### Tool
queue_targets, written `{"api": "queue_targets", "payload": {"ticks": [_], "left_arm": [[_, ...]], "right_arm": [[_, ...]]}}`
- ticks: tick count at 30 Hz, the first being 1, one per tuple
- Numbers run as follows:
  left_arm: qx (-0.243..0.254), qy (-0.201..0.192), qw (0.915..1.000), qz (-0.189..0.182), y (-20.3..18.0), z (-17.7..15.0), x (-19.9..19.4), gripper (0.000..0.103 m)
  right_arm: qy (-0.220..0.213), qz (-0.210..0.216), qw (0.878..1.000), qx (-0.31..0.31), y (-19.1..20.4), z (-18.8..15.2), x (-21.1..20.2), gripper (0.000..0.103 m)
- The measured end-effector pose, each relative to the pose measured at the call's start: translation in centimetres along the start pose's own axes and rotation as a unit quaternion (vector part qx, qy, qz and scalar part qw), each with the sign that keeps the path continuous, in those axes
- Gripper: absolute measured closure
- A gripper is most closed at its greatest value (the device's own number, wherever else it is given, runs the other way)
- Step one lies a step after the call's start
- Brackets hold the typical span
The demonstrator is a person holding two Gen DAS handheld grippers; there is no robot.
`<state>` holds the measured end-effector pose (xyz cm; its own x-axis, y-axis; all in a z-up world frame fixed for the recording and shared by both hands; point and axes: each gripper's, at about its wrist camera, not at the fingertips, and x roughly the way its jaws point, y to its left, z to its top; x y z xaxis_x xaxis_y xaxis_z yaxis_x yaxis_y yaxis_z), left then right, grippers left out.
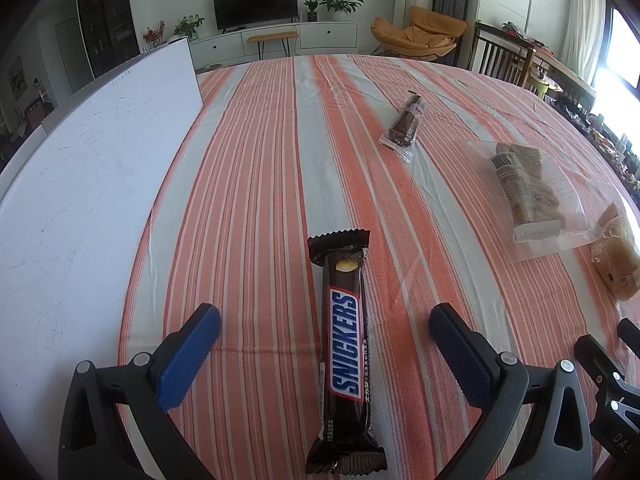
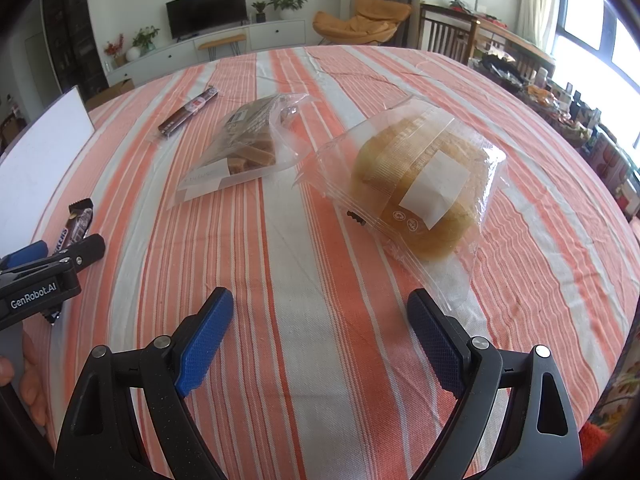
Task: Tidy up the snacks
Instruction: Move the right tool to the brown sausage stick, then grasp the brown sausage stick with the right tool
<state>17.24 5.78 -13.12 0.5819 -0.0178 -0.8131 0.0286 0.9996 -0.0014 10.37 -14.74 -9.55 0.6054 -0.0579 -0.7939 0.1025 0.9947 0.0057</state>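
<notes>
A Snickers bar point(image 1: 346, 344) lies flat on the striped cloth, lengthwise between the fingers of my left gripper point(image 1: 324, 320), which is open and not touching it. My right gripper point(image 2: 320, 312) is open and empty; a clear-wrapped bun point(image 2: 424, 192) lies just beyond its right finger. A clear bag of brown cake slices point(image 2: 244, 140) and a thin brown snack stick point(image 2: 188, 114) lie farther back. In the left wrist view the stick point(image 1: 404, 122), the cake bag point(image 1: 528, 188) and the bun point(image 1: 618, 256) lie to the right. The Snickers point(image 2: 76, 224) shows at far left in the right wrist view.
A white board point(image 1: 80, 184) lies along the table's left side. The orange-striped tablecloth point(image 1: 260, 160) covers the table. The left gripper body point(image 2: 40, 280) and a hand sit at the left edge of the right wrist view. Chairs and a cluttered table stand beyond the far right edge.
</notes>
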Motion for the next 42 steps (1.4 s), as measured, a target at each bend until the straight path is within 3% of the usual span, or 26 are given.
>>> {"api": "queue_targets", "payload": {"ticks": [3, 5, 10, 13, 16, 21, 23, 28, 29, 30, 31, 32, 33, 35, 42], "left_arm": [[0.0, 0.0, 1.0, 0.0, 0.0, 0.0, 0.0, 0.0], [0.0, 0.0, 1.0, 0.0, 0.0, 0.0, 0.0, 0.0], [0.0, 0.0, 1.0, 0.0, 0.0, 0.0, 0.0, 0.0], [0.0, 0.0, 1.0, 0.0, 0.0, 0.0, 0.0, 0.0], [0.0, 0.0, 1.0, 0.0, 0.0, 0.0, 0.0, 0.0], [0.0, 0.0, 1.0, 0.0, 0.0, 0.0, 0.0, 0.0], [0.0, 0.0, 1.0, 0.0, 0.0, 0.0, 0.0, 0.0], [0.0, 0.0, 1.0, 0.0, 0.1, -0.1, -0.2, 0.0], [0.0, 0.0, 1.0, 0.0, 0.2, -0.1, -0.2, 0.0], [0.0, 0.0, 1.0, 0.0, 0.2, -0.1, -0.2, 0.0], [0.0, 0.0, 1.0, 0.0, 0.2, -0.1, -0.1, 0.0], [0.0, -0.001, 1.0, 0.0, 0.1, -0.1, -0.2, 0.0], [0.0, -0.001, 1.0, 0.0, 0.1, -0.1, -0.1, 0.0], [0.0, -0.001, 1.0, 0.0, 0.1, -0.1, -0.2, 0.0], [0.0, 0.0, 1.0, -0.001, 0.1, 0.0, -0.1, 0.0]], "right_arm": [[-0.002, 0.01, 1.0, 0.001, 0.0, 0.0, -0.2, 0.012], [-0.012, 0.048, 0.999, 0.005, 0.1, 0.0, -0.8, 0.014], [-0.092, 0.083, 0.992, -0.01, 0.8, 0.6, -4.2, 0.014], [-0.123, 0.105, 0.987, 0.002, 1.1, 3.5, -5.5, 0.014], [-0.091, 0.14, 0.986, -0.019, 3.2, 9.3, -4.1, 0.014], [0.046, 0.197, 0.979, -0.028, 8.3, 17.6, 3.3, 0.016], [0.084, 0.192, 0.978, -0.014, 9.6, 19.3, 6.7, 0.016], [0.123, 0.162, 0.979, -0.011, 12.4, 21.1, 12.5, 0.017], [0.127, 0.153, 0.98, -0.02, 12.9, 20.9, 13.2, 0.02], [0.133, 0.139, 0.981, -0.036, 13.4, 20.6, 13.9, 0.033], [0.126, 0.115, 0.984, -0.06, 14.0, 20.4, 14.1, 0.038], [0.118, 0.095, 0.984, -0.089, 14.7, 20.2, 14.0, 0.06], [0.11, 0.075, 0.985, -0.11, 15.0, 20.1, 13.9, 0.073], [0.112, 0.076, 0.984, -0.118, 14.7, 19.8, 13.6, 0.084], [0.086, 0.122, 0.985, -0.089, 10.3, 18.1, 8.1, 0.084]]}}
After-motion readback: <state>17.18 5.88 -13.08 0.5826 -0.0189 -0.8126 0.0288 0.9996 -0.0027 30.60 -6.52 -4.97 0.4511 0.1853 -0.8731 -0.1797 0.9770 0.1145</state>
